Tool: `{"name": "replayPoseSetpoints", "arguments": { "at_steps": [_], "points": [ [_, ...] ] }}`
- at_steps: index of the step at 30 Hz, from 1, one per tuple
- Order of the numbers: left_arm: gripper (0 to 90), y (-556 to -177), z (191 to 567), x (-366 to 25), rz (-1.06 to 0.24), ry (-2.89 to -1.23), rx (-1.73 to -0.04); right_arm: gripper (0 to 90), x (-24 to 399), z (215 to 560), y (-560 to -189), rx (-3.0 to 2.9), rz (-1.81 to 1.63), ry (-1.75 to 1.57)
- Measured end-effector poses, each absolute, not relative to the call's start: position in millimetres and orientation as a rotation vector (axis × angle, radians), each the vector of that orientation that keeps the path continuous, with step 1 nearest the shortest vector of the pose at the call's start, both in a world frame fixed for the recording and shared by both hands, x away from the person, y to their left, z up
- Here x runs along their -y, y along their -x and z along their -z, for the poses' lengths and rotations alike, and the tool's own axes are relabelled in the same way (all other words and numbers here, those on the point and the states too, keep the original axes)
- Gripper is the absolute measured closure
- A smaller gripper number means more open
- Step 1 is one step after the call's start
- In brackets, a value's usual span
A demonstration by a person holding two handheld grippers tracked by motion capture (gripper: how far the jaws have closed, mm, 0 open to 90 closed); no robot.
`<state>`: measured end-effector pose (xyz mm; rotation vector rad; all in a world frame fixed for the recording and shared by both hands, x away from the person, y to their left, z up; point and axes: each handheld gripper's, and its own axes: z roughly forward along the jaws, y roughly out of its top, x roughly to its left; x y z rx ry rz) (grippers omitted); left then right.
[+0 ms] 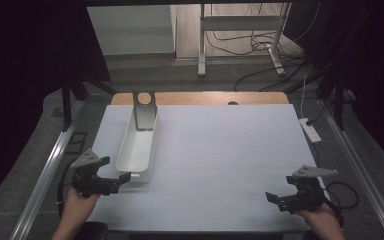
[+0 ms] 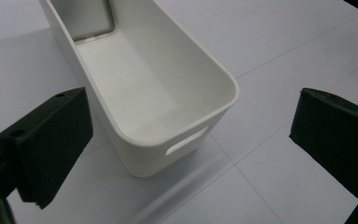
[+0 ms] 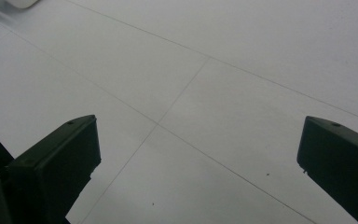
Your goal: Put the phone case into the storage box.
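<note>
Just beside the white bin's (image 1: 139, 145) near end, the left tongs (image 1: 123, 178) gape empty; well right of it, the right tongs (image 1: 271, 198) gape empty over the counter (image 1: 230, 150).

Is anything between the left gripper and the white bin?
Nothing visible. The left gripper sits just short of the white bin's near end, open, with bare table between them. A grey metal stand leans in the bin's far end.

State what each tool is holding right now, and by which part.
Nothing is held. The left tool is open beside the near end of the white bin, not touching it. The right tool is open over the bare table.
</note>
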<state>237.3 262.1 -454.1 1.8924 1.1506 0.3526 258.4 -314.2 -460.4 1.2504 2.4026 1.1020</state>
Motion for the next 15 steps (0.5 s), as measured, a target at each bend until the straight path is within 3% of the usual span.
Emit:
{"name": "replayPoseSetpoints", "arguments": {
  "at_steps": [15],
  "points": [
    [0.0,-219.5,455.3,-269.9,-0.36,-1.871,-1.178,0.0,314.1,460.3,-258.2,-2.402,-1.101,-1.249]
  ]
}}
